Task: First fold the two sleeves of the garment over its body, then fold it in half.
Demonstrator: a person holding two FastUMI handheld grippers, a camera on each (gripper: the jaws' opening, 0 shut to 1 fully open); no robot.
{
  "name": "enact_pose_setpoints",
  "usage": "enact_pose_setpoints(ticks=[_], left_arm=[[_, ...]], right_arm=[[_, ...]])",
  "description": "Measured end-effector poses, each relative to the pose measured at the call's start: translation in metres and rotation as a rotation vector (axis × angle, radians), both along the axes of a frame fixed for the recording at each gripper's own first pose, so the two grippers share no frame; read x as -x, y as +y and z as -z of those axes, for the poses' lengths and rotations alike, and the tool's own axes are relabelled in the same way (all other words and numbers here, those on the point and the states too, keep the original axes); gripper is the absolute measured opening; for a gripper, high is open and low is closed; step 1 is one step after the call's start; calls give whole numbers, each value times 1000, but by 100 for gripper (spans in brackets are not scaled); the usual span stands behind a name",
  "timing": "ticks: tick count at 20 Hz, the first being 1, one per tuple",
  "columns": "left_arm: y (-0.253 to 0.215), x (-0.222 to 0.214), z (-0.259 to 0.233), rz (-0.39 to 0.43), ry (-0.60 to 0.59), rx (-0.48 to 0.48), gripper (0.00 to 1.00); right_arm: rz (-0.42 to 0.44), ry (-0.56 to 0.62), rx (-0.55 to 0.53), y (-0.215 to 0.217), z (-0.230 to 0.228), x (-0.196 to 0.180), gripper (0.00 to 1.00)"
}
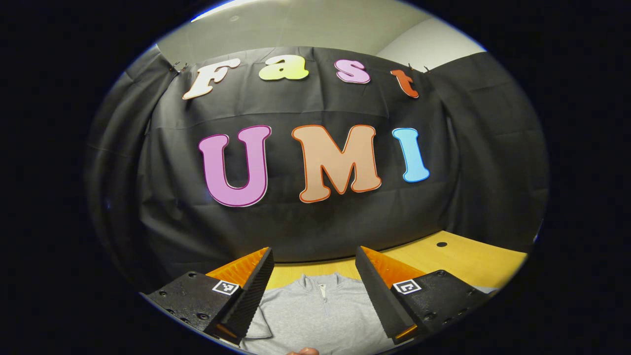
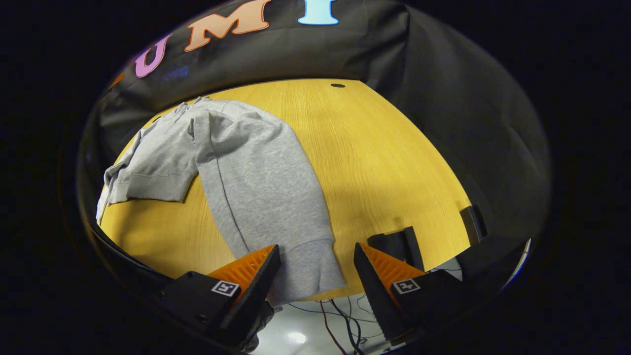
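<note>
A grey sweatshirt (image 2: 157, 158) lies on the yellow wooden table (image 2: 384, 162). One long sleeve (image 2: 256, 182) runs from it toward the near edge, and its ribbed cuff (image 2: 308, 268) hangs just over that edge. My right gripper (image 2: 316, 246) is open, one finger on each side of the cuff; whether they touch it I cannot tell. In the left gripper view the zip collar (image 1: 321, 288) and chest of the sweatshirt (image 1: 320, 315) lie below my left gripper (image 1: 314, 249), which is open and holds nothing. A fingertip (image 1: 303, 351) shows at the bottom edge.
Black brackets (image 2: 397, 245) (image 2: 473, 222) sit on the table's near right edge. A small round hole (image 2: 337, 85) is at the far side. Cables (image 2: 340, 315) lie on the pale floor below the edge. The black cloth wall (image 1: 315, 217) closes off the back.
</note>
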State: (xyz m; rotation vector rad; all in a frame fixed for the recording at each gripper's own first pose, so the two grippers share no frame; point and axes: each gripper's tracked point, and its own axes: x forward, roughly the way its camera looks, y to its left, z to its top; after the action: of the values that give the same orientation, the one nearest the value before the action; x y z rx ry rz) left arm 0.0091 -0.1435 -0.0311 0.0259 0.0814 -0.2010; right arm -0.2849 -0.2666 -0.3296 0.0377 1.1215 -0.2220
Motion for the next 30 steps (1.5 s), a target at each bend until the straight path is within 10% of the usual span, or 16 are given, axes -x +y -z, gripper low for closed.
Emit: enact_pose_setpoints(ticks=[5, 9, 12, 21, 30], left_arm=[[-5, 1, -1, -8, 2, -9, 97], [-11, 2, -1, -23, 8, -2, 97], [-16, 4, -3, -40, 9, -6, 97], [-21, 0, -17, -45, -38, -19, 97], [26, -10, -18, -52, -48, -21, 98]], right_arm=[[33, 12, -86, 10, 8, 0, 74], [14, -13, -144, 20, 8, -4, 25], [38, -12, -179, 20, 8, -3, 7], [105, -75, -207, 19, -5, -22, 12], [164, -295, -232, 42, -79, -126, 12]])
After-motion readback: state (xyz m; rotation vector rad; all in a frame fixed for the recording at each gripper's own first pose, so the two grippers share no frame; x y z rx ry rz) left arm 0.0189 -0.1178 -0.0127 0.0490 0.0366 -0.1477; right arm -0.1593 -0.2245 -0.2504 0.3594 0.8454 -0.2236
